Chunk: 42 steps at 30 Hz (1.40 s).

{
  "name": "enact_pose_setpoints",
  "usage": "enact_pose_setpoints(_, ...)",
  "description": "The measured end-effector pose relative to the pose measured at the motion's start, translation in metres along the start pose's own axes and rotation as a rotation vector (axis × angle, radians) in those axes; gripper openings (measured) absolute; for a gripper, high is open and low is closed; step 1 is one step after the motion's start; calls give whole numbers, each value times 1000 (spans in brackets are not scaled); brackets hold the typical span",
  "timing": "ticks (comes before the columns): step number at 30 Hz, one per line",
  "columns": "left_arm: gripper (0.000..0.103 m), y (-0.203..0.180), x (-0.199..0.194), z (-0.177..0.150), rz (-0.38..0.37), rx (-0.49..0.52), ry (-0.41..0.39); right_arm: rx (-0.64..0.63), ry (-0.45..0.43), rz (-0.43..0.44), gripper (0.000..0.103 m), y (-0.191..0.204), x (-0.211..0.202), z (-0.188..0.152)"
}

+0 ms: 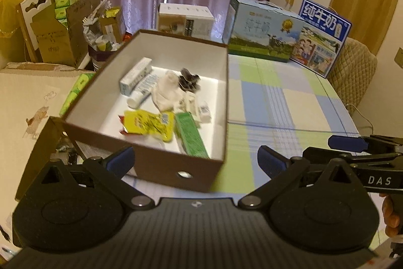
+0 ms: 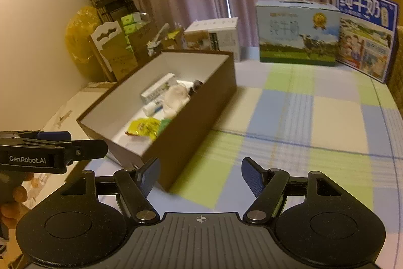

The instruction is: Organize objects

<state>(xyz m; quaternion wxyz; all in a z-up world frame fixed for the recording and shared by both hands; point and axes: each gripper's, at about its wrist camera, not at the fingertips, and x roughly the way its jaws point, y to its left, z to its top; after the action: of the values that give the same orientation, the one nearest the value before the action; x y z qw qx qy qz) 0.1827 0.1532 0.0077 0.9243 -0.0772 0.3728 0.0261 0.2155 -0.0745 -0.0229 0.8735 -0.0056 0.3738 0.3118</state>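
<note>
Both claws stood open and empty as I watched: the left claw [image 1: 195,158] had the brown box [image 1: 176,168] right ahead, its near corner between the fingers, while the right claw [image 2: 200,177] had it ahead and to its left. That box sat at the counter's [image 1: 277,102] left edge, long axis running away from me, holding a yellow packet [image 1: 146,124], green carton [image 1: 191,138] and white tube [image 1: 143,92]. I judged the left nearer.
</note>
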Motion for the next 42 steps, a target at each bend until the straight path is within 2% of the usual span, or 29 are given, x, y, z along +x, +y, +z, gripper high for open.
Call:
enact_pose_setpoints(16, 102, -85, -24, -53, -41, 54, 45, 48, 23, -74, 69, -54, -81, -61)
enact_pose_setpoints(25, 102, -122, -31, -77, -64, 86, 66, 75, 15, -108, 69, -70, -118, -84)
enact_pose_setpoints(42, 102, -145, -43, -97, -89, 114, 67, 104, 9, -140, 69, -74, -144, -104)
